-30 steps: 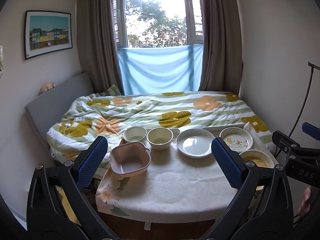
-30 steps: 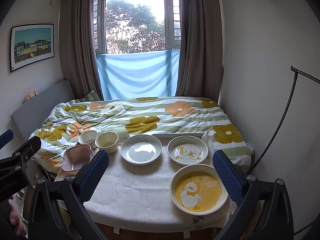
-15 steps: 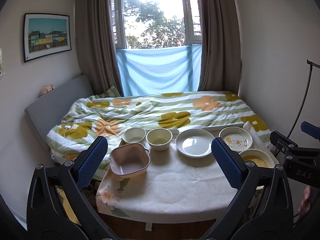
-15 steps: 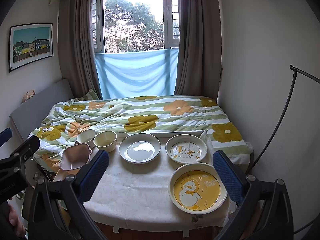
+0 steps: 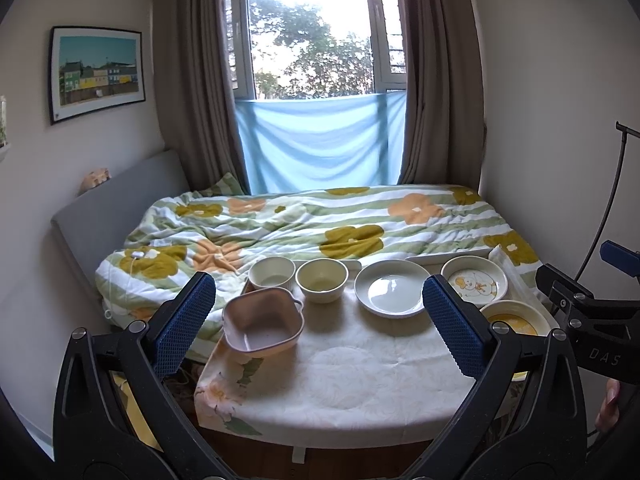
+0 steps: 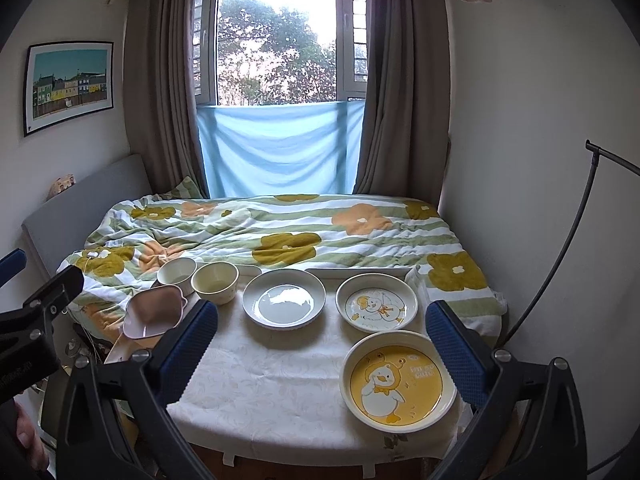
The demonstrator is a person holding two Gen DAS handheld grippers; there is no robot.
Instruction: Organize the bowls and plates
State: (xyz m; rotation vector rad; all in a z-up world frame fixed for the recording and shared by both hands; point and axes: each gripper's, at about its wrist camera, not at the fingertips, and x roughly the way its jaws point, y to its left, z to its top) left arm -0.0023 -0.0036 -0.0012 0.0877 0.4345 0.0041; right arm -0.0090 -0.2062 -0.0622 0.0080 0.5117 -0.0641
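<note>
My left gripper and right gripper gape wide, empty; yellow duck plate at four o'clock.

bowls left of plates, on table

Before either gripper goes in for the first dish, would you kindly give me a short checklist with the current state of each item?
1. Left gripper open and empty: ok.
2. Right gripper open and empty: ok.
3. All dishes upright and apart, none stacked: ok; pink square bowl, two round bowls, white plate, small duck plate, yellow duck plate.
4. Pink square bowl fully on the table: cannot tell; it sits at the left edge.
5. Dishes empty of food: ok.
</note>
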